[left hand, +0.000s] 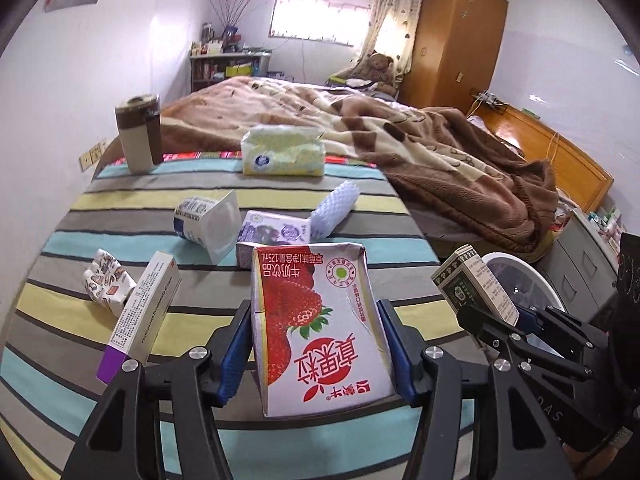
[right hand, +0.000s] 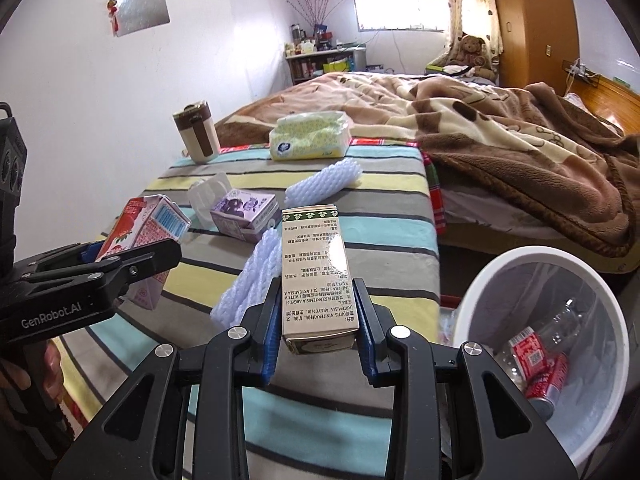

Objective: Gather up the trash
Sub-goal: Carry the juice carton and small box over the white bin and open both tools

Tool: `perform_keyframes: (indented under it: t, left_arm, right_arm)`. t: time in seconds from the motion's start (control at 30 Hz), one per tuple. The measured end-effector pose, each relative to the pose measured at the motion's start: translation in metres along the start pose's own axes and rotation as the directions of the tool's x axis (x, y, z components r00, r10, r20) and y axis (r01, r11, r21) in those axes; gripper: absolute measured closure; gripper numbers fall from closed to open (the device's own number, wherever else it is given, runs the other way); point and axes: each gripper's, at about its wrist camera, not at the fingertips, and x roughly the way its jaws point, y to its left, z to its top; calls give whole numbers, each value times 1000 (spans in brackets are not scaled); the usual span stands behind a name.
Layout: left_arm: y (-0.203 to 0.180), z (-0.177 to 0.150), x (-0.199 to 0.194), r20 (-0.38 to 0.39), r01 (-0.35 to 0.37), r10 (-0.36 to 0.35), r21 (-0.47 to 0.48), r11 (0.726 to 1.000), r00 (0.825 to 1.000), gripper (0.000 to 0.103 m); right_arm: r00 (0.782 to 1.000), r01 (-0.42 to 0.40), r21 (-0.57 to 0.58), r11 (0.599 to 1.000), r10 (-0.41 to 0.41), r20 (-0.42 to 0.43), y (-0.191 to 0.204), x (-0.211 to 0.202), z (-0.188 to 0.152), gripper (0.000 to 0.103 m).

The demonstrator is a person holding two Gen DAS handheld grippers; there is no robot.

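Observation:
My left gripper (left hand: 316, 328) is shut on a strawberry milk carton (left hand: 316, 320), held clear above the striped table (left hand: 200, 192). The same carton (right hand: 148, 232) shows at the left of the right wrist view. My right gripper (right hand: 318, 308) is shut on a slim green-and-cream box (right hand: 314, 264), also seen at the right of the left wrist view (left hand: 474, 284). A white trash bin (right hand: 516, 258) stands low at the right with a plastic bottle and red cans inside. On the table lie a purple carton (left hand: 272, 232), a yogurt cup (left hand: 208, 220), foam netting (left hand: 332, 208), a crumpled wrapper (left hand: 106, 280) and a medicine box (left hand: 144, 312).
A brown-and-cream mug (left hand: 138, 136) and a tissue pack (left hand: 282, 152) stand at the table's far edge. A bed with a brown blanket (left hand: 440, 148) lies beyond. A second foam net (right hand: 256, 276) lies near the table's right edge, beside the bin. A wooden wardrobe (left hand: 456, 36) is at the back.

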Motion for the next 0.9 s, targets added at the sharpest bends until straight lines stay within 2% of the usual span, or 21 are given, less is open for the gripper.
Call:
perform_keyframes:
  t: [0.4,0.63,0.9]
  left_arm:
    - [-53,-5,-33,65,59,-65,100,993,996,43]
    - [-86,-8,-37,61,118,-128,152,981,990,43]
    - [-127,-5,-25,38,207,-219,194,959,975,43]
  right_arm:
    - [995,49,54,997,-54,79,-20,-38,-6,70]
    - [989,98,103,990,-109,99,-40,-53,-12,70]
    - [970,197,174,965,-217,108,-77,-73,-21,69]
